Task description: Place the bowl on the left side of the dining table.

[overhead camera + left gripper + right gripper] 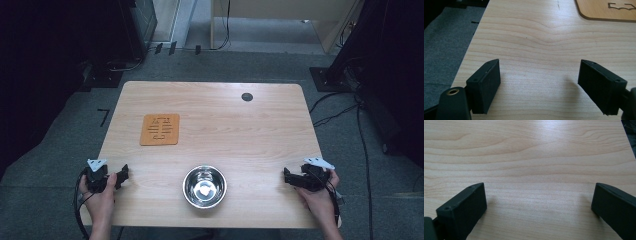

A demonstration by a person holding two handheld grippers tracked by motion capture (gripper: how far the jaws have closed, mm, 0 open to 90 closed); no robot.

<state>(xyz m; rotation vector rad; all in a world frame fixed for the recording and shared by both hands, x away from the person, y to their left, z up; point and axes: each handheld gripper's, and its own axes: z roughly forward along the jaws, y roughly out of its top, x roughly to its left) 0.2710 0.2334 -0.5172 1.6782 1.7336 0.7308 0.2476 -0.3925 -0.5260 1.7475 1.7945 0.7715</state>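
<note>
The wooden bench (235, 120) carries a steel bowl (204, 186) at its near edge, midway between the two hands, and an orange mat (159, 129) farther back on the left. The bowl looks rigid, light and slippery, so its thin rim is probably the best hold. Left gripper (121, 175) and right gripper (286, 174) rest at the bench's sides, jaws spread wide and empty.

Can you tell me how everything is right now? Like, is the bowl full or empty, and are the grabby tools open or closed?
Left tool: open, jaws wide apart over bare wood, holding nothing.
Right tool: open, jaws wide apart, holding nothing.
Metal bowl: upright near the front edge, looks empty, just shiny reflections inside.
Orange mat: lying flat on the table, nothing on it.
Table: level; the bowl and the mat sit apart on it.
</note>
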